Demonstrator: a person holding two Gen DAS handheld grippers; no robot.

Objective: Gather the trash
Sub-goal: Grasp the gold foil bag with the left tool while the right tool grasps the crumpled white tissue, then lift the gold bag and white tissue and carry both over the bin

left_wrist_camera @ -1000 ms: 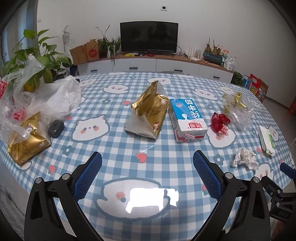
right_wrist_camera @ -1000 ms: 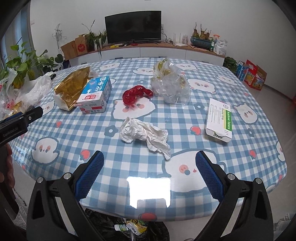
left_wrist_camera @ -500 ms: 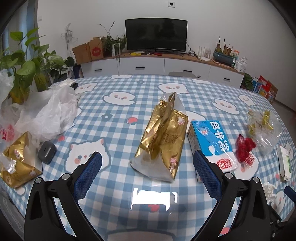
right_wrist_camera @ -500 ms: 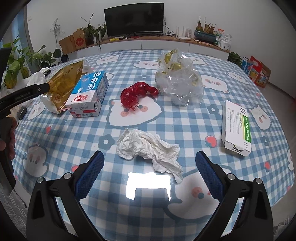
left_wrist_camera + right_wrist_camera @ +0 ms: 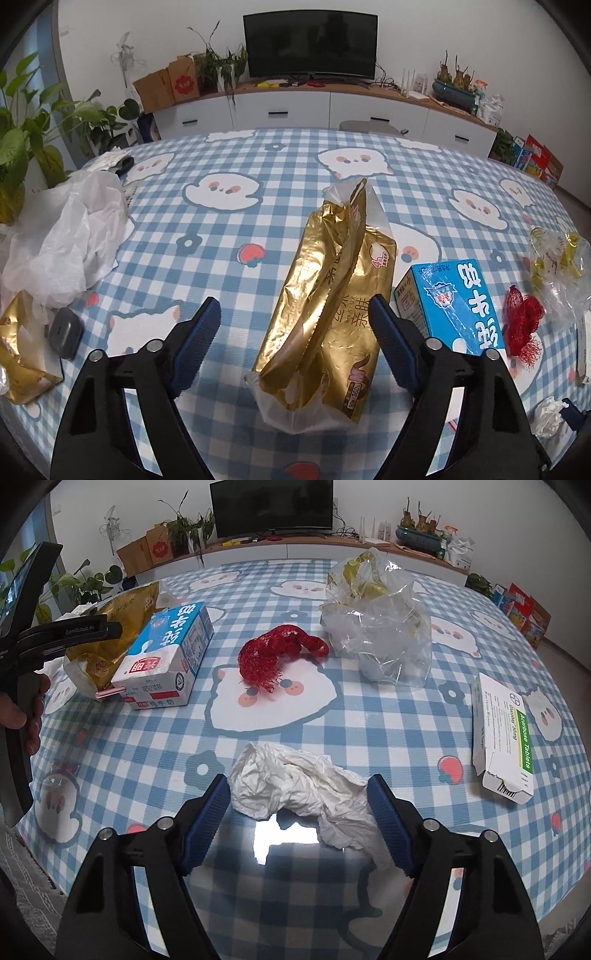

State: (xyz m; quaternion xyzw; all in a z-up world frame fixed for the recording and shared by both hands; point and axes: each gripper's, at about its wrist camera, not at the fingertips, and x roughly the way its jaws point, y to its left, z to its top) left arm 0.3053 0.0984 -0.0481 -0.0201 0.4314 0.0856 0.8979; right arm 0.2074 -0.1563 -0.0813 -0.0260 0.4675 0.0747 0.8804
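Observation:
A gold foil snack bag (image 5: 325,314) lies on the checked tablecloth (image 5: 229,229), straight ahead in the left wrist view. My left gripper (image 5: 295,310) straddles its near half and its jaws are closing. The right pad is at the bag's edge and the left pad stands clear of it. In the right wrist view a crumpled white tissue (image 5: 295,790) lies between the jaws of my right gripper (image 5: 298,786). Those jaws are closing too, with the blue pads (image 5: 210,812) at the tissue's two ends and no squeeze showing.
A blue milk carton (image 5: 170,650), a red net (image 5: 277,657), a clear plastic bag (image 5: 380,627) and a white tablet box (image 5: 506,738) lie on the table. At the left are a white plastic bag (image 5: 74,236), a grey puck (image 5: 66,332) and another gold bag (image 5: 22,354).
Both grippers have come forward and down, and their jaws have narrowed. The gold bag now sits between the left jaws. The tissue now sits between the right jaws.

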